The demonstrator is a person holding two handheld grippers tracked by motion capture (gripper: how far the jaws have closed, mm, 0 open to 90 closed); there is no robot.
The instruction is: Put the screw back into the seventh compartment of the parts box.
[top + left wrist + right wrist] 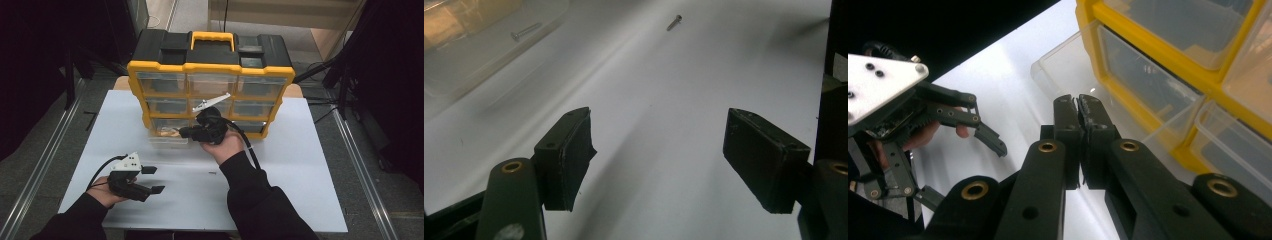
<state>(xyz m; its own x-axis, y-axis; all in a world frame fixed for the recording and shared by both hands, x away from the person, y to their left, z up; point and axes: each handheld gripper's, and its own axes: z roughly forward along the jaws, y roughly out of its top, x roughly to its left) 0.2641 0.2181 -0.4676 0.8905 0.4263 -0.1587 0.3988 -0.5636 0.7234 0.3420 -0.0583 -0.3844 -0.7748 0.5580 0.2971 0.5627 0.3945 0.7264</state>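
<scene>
A yellow and black organizer (212,65) with clear drawers stands upright at the back of the white table (300,165). Its bottom-left drawer (167,139) is pulled out onto the table, and a screw (525,31) lies in it. My right gripper (182,132) hovers just over that drawer with its jaws pointing left. Its pads (1068,112) are shut together, and I see nothing between them. Near the front left edge, my left gripper (154,179) rests low, open and empty. Another small screw (212,173) lies loose on the table between the two hands.
The organizer's other clear drawers (1168,65) sit closed in their yellow frame. Metal rails (40,165) run along both sides of the table, with dark floor and black stands beyond. Bare white tabletop lies to the right of my right forearm.
</scene>
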